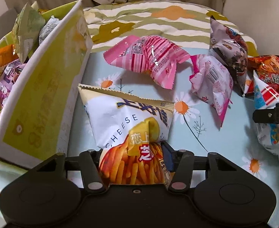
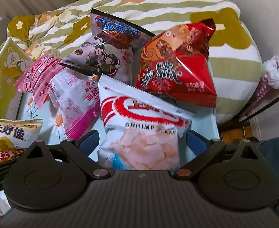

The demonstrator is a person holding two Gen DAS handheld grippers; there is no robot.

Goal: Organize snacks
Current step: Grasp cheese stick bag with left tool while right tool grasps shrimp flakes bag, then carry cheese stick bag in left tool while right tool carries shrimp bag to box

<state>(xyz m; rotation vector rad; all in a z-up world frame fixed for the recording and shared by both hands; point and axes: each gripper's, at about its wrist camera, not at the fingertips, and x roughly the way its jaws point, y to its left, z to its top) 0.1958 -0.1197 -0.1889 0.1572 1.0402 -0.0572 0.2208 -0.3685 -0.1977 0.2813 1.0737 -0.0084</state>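
Note:
A white and yellow cheese sticks bag (image 1: 128,125) lies on the blue daisy sheet just right of the box, and my left gripper (image 1: 133,157) is shut on its lower end; the bag also shows at the left edge of the right wrist view (image 2: 16,133). A white shrimp flakes bag (image 2: 141,133) stands between the blue pads of my right gripper (image 2: 142,142), which is open, with small gaps on both sides. One right finger (image 1: 270,113) shows over that bag (image 1: 272,133) in the left wrist view.
A yellow-green cardboard box (image 1: 40,102) with several snack packets stands at the left. A pink striped packet (image 1: 150,58), a pale pink packet (image 1: 211,83), a grey bag (image 2: 105,57) and a red Potato Stix bag (image 2: 177,66) lie behind. A striped quilt (image 1: 158,19) bounds the far side.

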